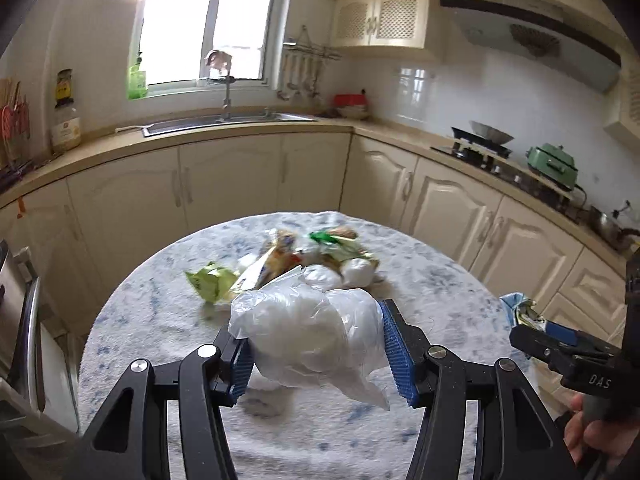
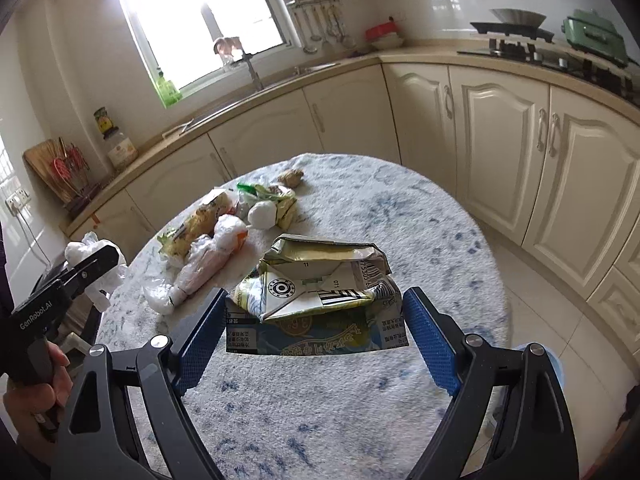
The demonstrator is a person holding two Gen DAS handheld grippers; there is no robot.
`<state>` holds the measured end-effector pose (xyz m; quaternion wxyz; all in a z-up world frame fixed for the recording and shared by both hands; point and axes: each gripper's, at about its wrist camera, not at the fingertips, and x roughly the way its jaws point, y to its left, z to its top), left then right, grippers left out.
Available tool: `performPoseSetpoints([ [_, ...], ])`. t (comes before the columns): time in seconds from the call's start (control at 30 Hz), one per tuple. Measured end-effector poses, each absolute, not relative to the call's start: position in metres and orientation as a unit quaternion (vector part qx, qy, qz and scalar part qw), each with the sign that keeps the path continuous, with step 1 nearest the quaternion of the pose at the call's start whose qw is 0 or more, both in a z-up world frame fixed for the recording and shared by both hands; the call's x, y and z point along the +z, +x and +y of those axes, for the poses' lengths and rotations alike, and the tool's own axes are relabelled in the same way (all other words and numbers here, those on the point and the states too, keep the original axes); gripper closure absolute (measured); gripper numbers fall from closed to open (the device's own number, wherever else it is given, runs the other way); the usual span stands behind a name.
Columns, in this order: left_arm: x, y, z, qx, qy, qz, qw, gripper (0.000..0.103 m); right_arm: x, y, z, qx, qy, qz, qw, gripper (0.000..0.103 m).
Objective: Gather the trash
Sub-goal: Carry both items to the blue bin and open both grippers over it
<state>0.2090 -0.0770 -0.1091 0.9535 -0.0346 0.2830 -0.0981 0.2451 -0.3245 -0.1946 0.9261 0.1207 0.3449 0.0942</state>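
Observation:
My left gripper is shut on a crumpled white plastic bag and holds it above the round table. My right gripper is shut on a crushed drink carton, also lifted above the table. A pile of trash lies on the far side of the table: a green wrapper, snack packets, white wads, a plastic-wrapped bundle, a white ball and a ginger piece.
The table wears a white and blue fuzzy cover. Cream cabinets with a sink stand behind it, and a stove at the right. A metal appliance is at the left edge. The tiled floor is on the right.

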Motion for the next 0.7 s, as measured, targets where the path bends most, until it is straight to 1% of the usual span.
performPoseSetpoints([
  [0.23,-0.097,0.206,-0.165,-0.183,-0.004,0.273,0.945,0.050,-0.169,0.209,-0.398,0.043,0.144,0.305,0.940,0.014],
  [0.37,-0.098,0.211,-0.221,-0.239,0.006,0.281,0.929,0.050,-0.166,0.187,-0.450,-0.006,0.155,0.293,0.944,0.014],
  [0.53,-0.108,0.219,-0.297,-0.313,0.023,0.301,0.901,0.050,-0.178,0.162,-0.524,-0.081,0.176,0.294,0.936,0.014],
  [0.7,-0.135,0.234,-0.374,-0.364,0.044,0.342,0.865,0.050,-0.212,0.147,-0.594,-0.138,0.209,0.314,0.916,0.014],
])
